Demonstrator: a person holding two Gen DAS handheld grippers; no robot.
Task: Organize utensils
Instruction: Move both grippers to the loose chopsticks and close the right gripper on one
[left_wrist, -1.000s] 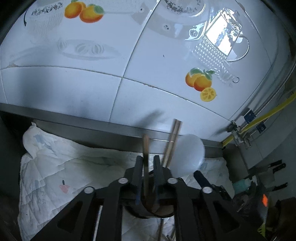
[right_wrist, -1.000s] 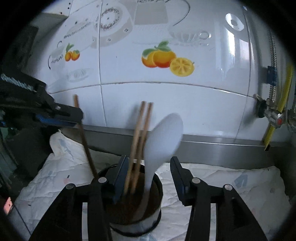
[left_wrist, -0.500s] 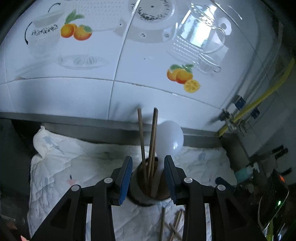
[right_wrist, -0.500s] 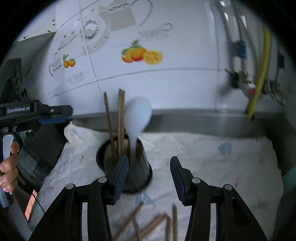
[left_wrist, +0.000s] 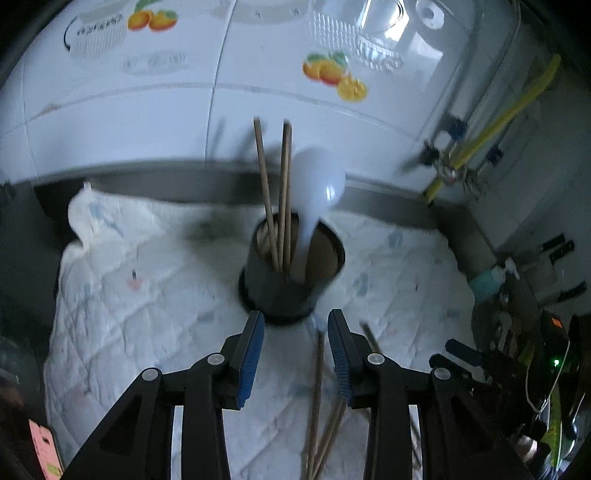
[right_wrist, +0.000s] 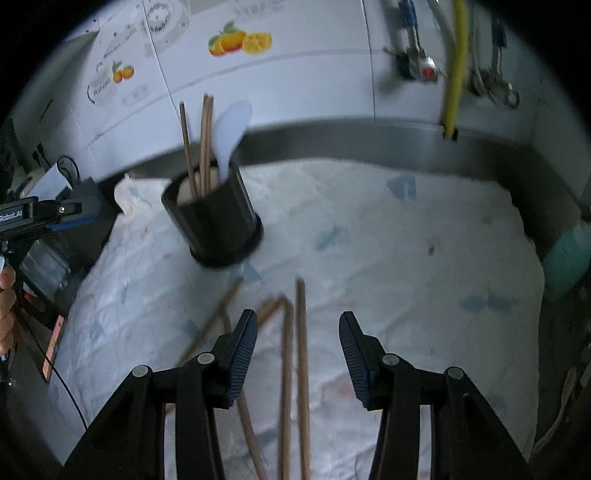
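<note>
in the left wrist view the left claw (left_wrist: 295, 354) stands part open with nothing between its blue pads, which have just been opening; it hangs just short of the black utensil holder (left_wrist: 291, 280), which sits at twelve o'clock from the claw on the white quilted cloth (left_wrist: 122, 306) that covers the counter. three wooden chopsticks (left_wrist: 279, 195) and a white spoon (left_wrist: 317, 188) stand upright in the holder, leaning toward the tiled wall (left_wrist: 147, 122). more loose chopsticks (left_wrist: 317, 398) lie on the cloth at six o'clock from the holder, running under and between the claw's jaws without being touched. in the right wrist view the right claw (right_wrist: 298, 354) is also part open and empty, its jaws having just been closing a little, and it points down at the loose chopsticks (right_wrist: 301, 354), two of which lie lengthwise between the jaws while others fan out toward nine o'clock. the holder (right_wrist: 218, 218) now sits at eleven o'clock from this claw, well apart, and the left claw's body shows at the nine o'clock edge with a hand below it. the step in hand looks like the fetch of the next chopstick, with one delivery to the holder likely finished. the next move calls for the right claw to sink onto a single stick, close across its width, then lift it and tip it upright for the holder's mouth.
</note>
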